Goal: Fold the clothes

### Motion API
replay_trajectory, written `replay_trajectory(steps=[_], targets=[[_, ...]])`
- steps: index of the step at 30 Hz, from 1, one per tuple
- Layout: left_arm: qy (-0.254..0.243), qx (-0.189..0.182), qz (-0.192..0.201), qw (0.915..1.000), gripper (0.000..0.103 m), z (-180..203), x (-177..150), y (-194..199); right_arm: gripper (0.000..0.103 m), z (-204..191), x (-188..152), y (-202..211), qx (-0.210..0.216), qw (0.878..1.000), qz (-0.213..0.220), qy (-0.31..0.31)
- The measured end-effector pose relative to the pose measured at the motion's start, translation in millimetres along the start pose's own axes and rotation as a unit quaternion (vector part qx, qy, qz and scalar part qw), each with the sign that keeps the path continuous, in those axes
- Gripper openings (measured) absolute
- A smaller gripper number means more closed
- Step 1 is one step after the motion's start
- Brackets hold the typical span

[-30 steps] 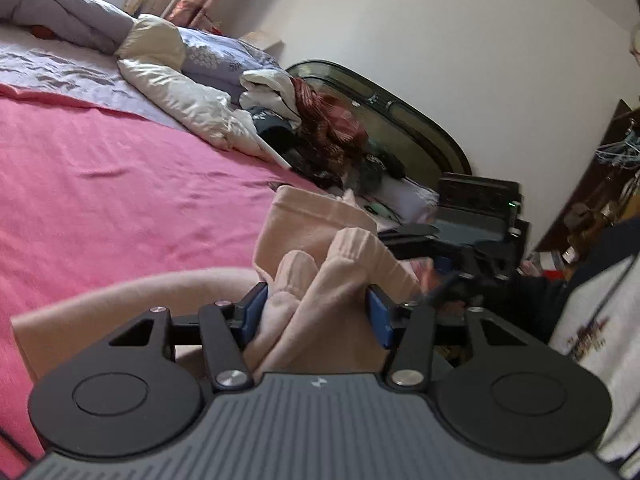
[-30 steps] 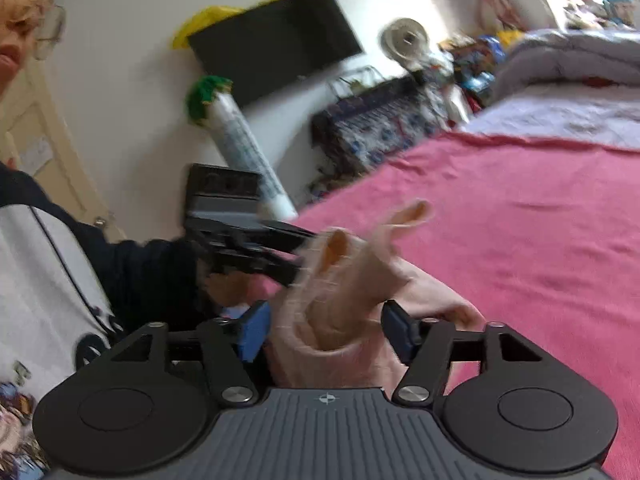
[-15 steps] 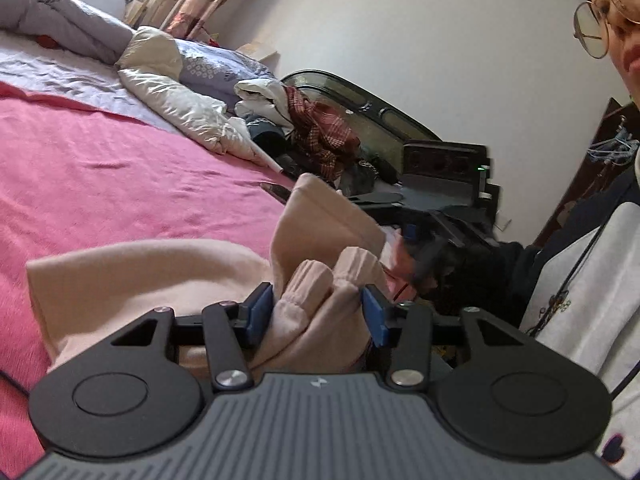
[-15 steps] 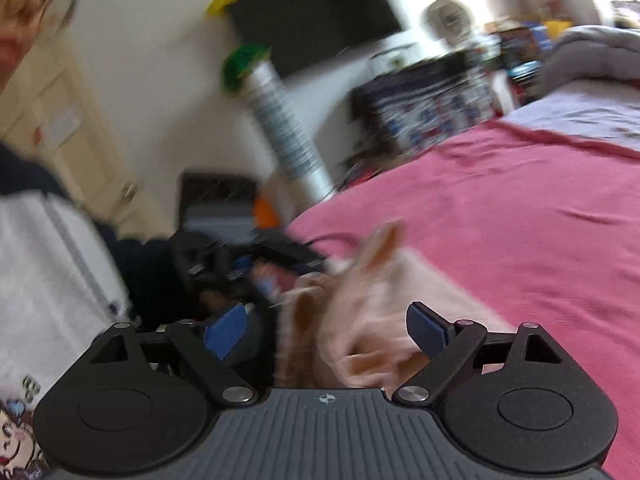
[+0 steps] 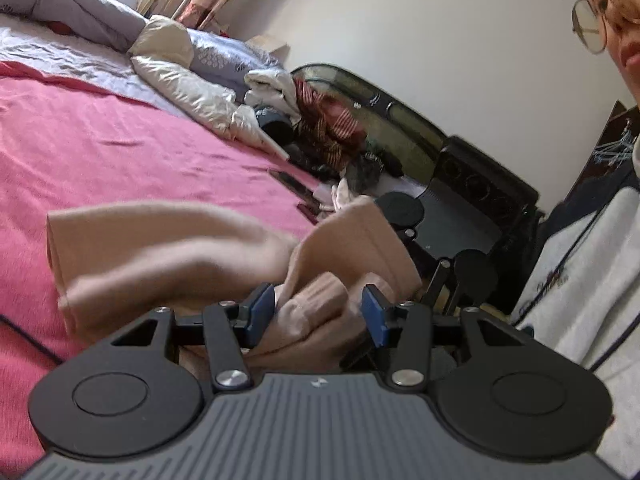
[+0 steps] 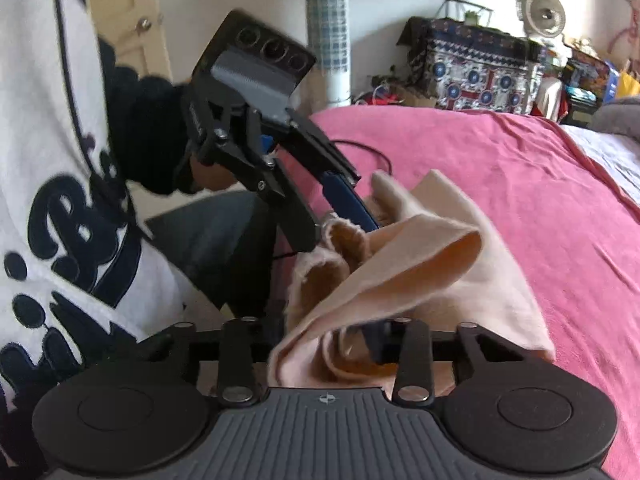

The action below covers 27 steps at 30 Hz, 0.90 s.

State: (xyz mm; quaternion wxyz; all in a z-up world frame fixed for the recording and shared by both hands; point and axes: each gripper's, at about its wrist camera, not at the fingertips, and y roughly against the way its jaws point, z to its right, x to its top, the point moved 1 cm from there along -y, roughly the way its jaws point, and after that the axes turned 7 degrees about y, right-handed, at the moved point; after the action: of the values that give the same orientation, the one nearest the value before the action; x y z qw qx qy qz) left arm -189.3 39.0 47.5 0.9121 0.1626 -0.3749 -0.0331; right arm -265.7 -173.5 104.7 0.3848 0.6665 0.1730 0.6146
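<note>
While peach garment (image 5: 168,248) sags over pink bed (image 5: 100,148), left hand-held gripper (image 5: 316,312) clamps bunched ribbed cuff; right hand-held gripper (image 6: 332,344) closing on fabric fold. Soft, light, limp; grip at hems.

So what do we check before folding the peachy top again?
1. Left gripper has hold of the peach garment: ok, bunched cloth sits between its blue pads.
2. Right gripper has hold: cannot tell. Its jaws are closing with cloth between them, but a fold hides one pad.
3. Garment lies flat and smooth: not ok, it is bunched and lifted off the bed between the two grippers.
4. Room to lay it down: ok, bare pink bedspread shows beside the garment.
</note>
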Motion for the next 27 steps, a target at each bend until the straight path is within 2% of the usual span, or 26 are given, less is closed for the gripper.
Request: replay_trajectory(steps=[6, 11, 16, 19, 21, 23, 25, 27], targets=[[-0.022, 0.009, -0.030, 0.9993, 0.054, 17, -8, 5, 0.023, -42, 2, -5, -0.045, 0.994, -0.041, 0.096], [-0.037, 0.038, -0.037, 0.9979, 0.054, 33, -17, 14, 0.018, -36, 0, -4, -0.074, 0.996, -0.037, 0.045], [-0.029, 0.067, 0.005, 0.9973, 0.055, 43, -20, 34, 0.017, -29, 6, 10, -0.078, 0.997, -0.010, -0.027], [-0.047, 0.095, 0.022, 0.9942, 0.056, 51, -18, 40, 0.016, -30, 8, 17, -0.093, 0.995, -0.009, -0.029], [-0.082, 0.119, 0.021, 0.9893, 0.059, 59, -14, 38, 0.016, -33, 9, 20, -0.100, 0.995, -0.015, -0.015], [-0.139, 0.138, 0.004, 0.9806, 0.059, 69, -10, 30, 0.016, -38, 13, 19, -0.104, 0.994, -0.022, 0.004], [-0.216, 0.148, -0.025, 0.9649, 0.063, 82, -9, 16, 0.016, -40, 16, 18, -0.104, 0.994, -0.028, 0.019], [-0.286, 0.135, -0.064, 0.9465, 0.066, 93, -10, -1, 0.016, -40, 19, 16, -0.103, 0.994, -0.033, 0.032]])
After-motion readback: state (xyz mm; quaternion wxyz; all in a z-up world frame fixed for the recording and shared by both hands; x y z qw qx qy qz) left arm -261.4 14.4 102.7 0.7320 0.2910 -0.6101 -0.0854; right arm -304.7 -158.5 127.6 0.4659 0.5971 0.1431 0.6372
